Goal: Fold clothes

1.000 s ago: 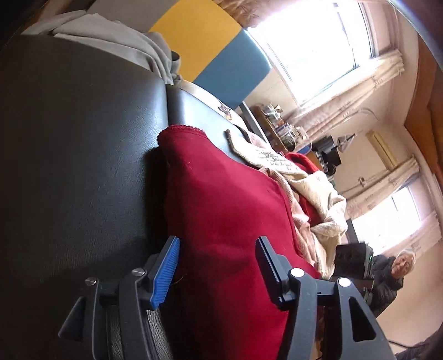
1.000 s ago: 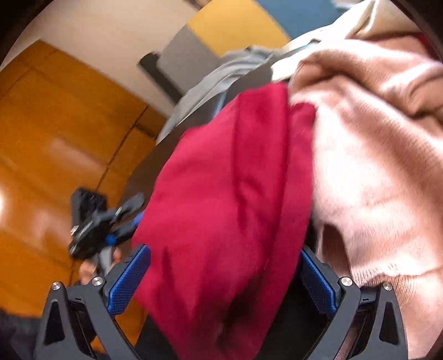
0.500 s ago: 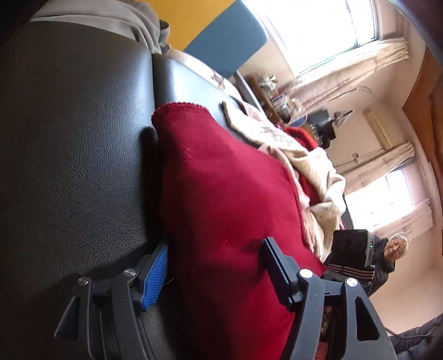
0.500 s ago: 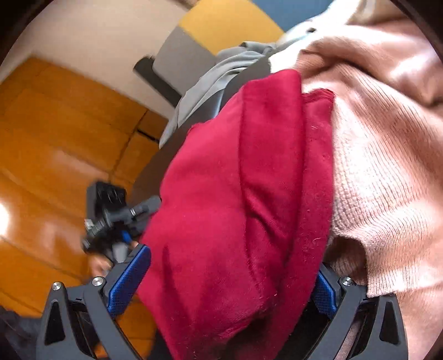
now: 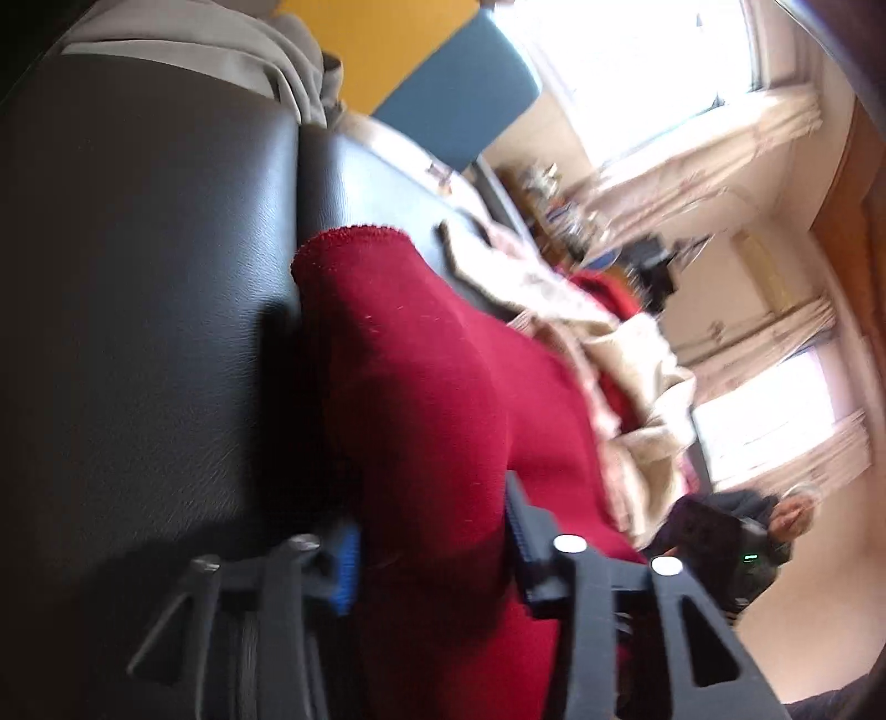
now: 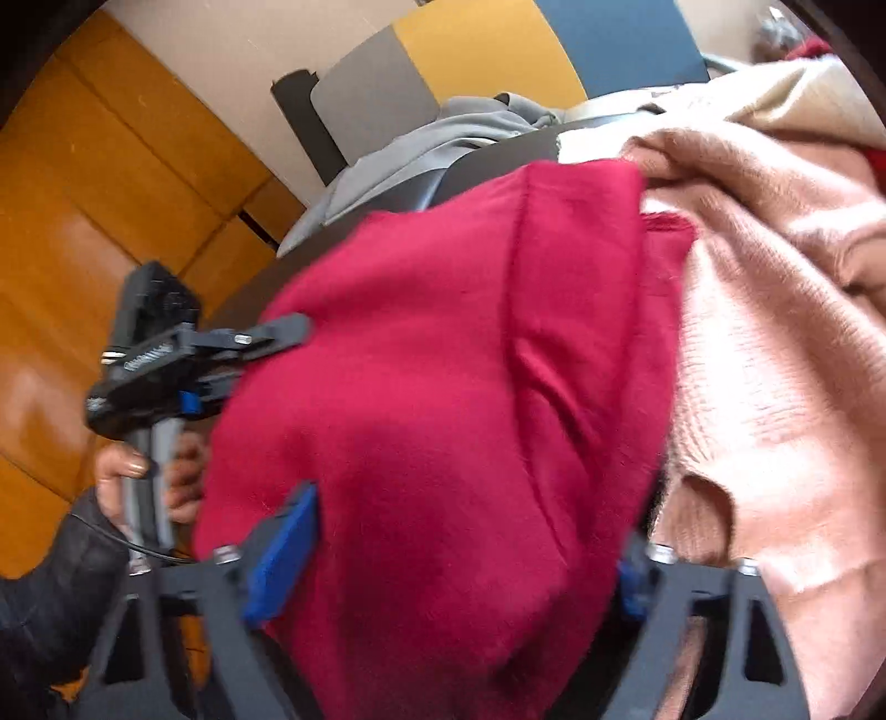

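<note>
We see the left tool point(image 5: 432, 554) with the red garment point(image 5: 432, 387) between its fingers; its jaws have just been closing, and both pads now press the bunched cloth at the garment's near edge. The garment stretches away ahead of this tool across the black worktop point(image 5: 138, 277), with bare worktop to the tool's left and a heap of cream and pink knitwear point(image 5: 626, 354) to its right. A grey garment point(image 5: 221, 50) lies far ahead at the worktop's back edge.

The right tool point(image 6: 459, 554) straddles a thick fold of the same red garment; its jaws have also just been closing, and both blue pads touch the cloth. A pink sweater point(image 6: 775, 332) lies just right of it. To its left, the left tool bites the garment's edge, gripped by a hand point(image 6: 138, 471).
</note>
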{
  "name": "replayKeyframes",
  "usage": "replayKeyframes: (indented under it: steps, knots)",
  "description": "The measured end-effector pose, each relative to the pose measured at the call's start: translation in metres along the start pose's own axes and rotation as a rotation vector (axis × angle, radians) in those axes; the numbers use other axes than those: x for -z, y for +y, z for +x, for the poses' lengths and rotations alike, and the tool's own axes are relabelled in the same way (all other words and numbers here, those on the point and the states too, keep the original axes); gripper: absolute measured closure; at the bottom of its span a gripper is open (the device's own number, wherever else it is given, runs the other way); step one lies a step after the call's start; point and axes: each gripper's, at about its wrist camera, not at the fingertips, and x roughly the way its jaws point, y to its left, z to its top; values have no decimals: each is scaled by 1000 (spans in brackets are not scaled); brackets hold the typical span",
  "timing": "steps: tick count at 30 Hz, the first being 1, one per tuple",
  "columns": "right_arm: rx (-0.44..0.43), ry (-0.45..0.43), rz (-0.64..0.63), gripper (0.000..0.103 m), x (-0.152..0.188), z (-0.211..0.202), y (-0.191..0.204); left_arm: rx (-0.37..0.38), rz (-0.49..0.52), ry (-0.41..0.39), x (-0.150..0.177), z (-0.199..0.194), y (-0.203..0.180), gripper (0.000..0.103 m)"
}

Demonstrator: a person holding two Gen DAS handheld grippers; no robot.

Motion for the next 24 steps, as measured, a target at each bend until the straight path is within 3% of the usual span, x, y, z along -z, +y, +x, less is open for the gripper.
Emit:
replayKeyframes:
  steps: [6,10,18,24]
  knots:
    - [-24,56,-154,38,8,9,55,-36,-23,-158,44,-78,15,67]
    - [-116,142,-283,38,-6,52,116,-88,-81,-309,71,-152,40,67]
    - [-356,259,-544,42,-66,173,280,-373,-206,-629,92,-326,119,67]
    - [-392,324,-623,43,-97,271,393,-554,-348,-707,89,-394,196,67]
